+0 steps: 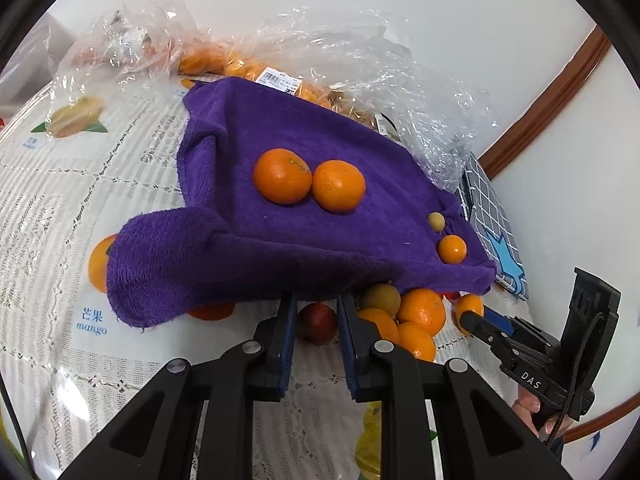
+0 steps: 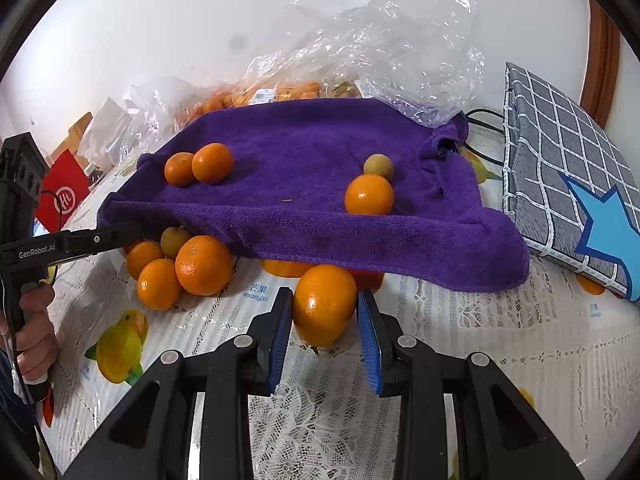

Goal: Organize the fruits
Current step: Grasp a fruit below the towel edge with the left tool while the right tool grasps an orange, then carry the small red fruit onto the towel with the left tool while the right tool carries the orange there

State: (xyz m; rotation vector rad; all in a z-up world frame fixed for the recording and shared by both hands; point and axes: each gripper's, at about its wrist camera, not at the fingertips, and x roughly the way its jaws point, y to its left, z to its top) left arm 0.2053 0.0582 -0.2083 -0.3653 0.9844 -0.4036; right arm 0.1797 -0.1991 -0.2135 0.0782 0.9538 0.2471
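A purple towel (image 1: 288,200) lies raised over fruit, with two mandarins (image 1: 282,176) and a small orange (image 1: 452,249) beside a small yellow-green fruit (image 1: 436,222) on top. My left gripper (image 1: 316,300) stands under the towel's front edge, jaws a little apart, with a dark red fruit (image 1: 318,322) just beyond its tips. A heap of mandarins (image 1: 420,312) lies to its right. My right gripper (image 2: 324,300) has a large orange (image 2: 324,304) between its blue pads; a small gap shows at the right pad. The towel also shows in the right wrist view (image 2: 320,184).
Clear plastic bags (image 1: 360,60) holding more oranges lie behind the towel. A grey checked box with a blue star (image 2: 572,184) stands at the right. A red packet (image 2: 64,196) lies at the left. The table has a lace cloth with fruit prints (image 2: 480,340).
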